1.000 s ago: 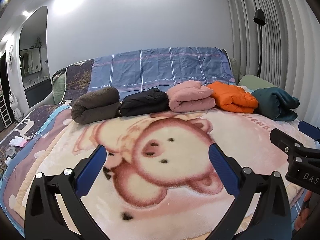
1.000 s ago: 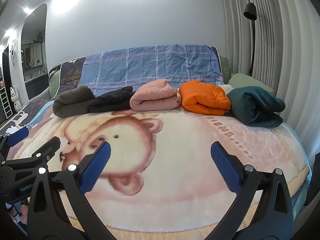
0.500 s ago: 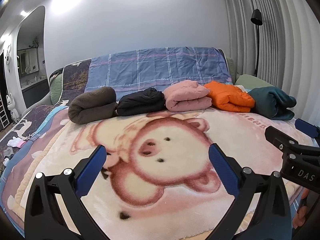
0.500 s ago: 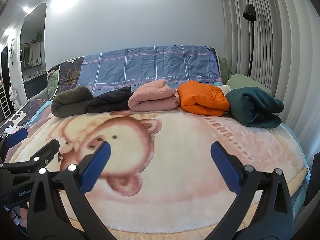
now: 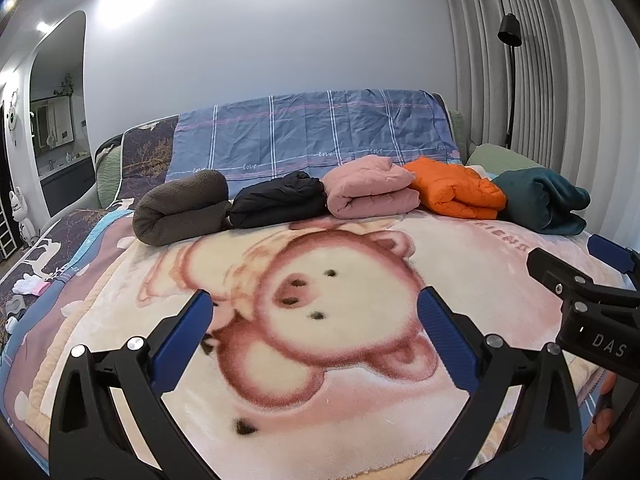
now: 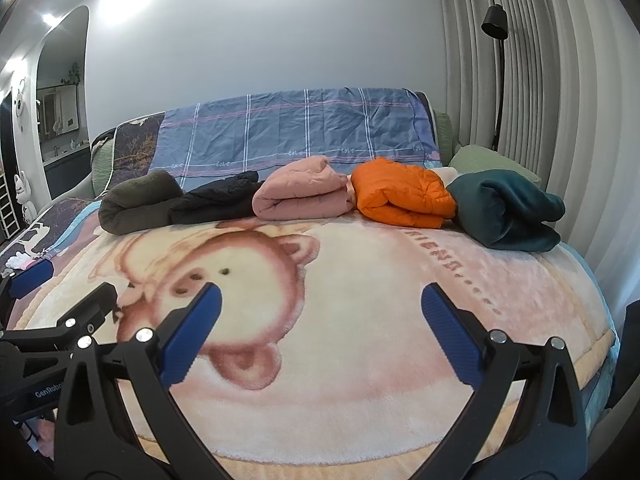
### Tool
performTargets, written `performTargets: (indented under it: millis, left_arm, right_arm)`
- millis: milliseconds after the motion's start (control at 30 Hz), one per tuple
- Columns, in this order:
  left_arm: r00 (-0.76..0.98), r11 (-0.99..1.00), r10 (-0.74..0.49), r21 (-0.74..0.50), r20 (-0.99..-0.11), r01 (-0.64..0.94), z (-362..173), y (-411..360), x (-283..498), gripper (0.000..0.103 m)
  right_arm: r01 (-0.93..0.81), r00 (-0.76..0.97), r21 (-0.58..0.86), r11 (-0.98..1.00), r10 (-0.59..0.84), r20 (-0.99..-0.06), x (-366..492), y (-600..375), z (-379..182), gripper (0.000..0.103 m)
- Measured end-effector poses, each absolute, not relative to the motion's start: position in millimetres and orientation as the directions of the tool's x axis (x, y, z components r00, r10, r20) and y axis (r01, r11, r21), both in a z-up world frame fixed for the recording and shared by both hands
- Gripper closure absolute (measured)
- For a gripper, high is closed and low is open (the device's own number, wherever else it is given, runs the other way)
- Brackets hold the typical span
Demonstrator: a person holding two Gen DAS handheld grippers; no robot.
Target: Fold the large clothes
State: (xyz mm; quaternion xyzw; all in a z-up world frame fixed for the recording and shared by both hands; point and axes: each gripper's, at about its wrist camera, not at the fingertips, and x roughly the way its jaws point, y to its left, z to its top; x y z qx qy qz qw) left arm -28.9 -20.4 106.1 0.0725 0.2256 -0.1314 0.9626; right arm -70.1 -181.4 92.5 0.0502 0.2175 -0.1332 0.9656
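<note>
You hold the left hand-held gripper [image 5: 312,312] and right hand-held gripper [image 6: 320,308], both spread wide and empty, above the bed [image 6: 360,280]; five folded garments [image 6: 300,196] line its far edge, apparently finished.

A home bedroom is being shown: a bed [image 5: 500,264] is being covered by a plush bear blanket [image 5: 320,304], with a floor lamp [image 5: 510,80] beside curtains [image 5: 560,60].

Fleecy pink bear-print blanket [image 5: 360,420] on bed, blue plaid sheet [image 5: 312,132] behind, black floor lamp [image 6: 495,28], grey pleated curtain [image 6: 560,100].
</note>
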Motion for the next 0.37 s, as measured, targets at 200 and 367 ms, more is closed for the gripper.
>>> performTargets:
  millis: [200, 367]
  left_arm:
    - [0.863, 0.955, -0.218, 0.084, -0.457, 0.285, 105.4, -21.0, -28.7, 0.001]
    - [0.861, 0.954, -0.217, 0.086, -0.46, 0.287, 104.6, -21.1, -29.1, 0.001]
  right_arm:
    - [0.279, 0.866, 0.043, 0.959, -0.232, -0.443, -68.1, -183.7, 89.8, 0.002]
    - [0.276, 0.865, 0.04, 0.96, -0.23, -0.446, -67.0, -184.3, 89.0, 0.002]
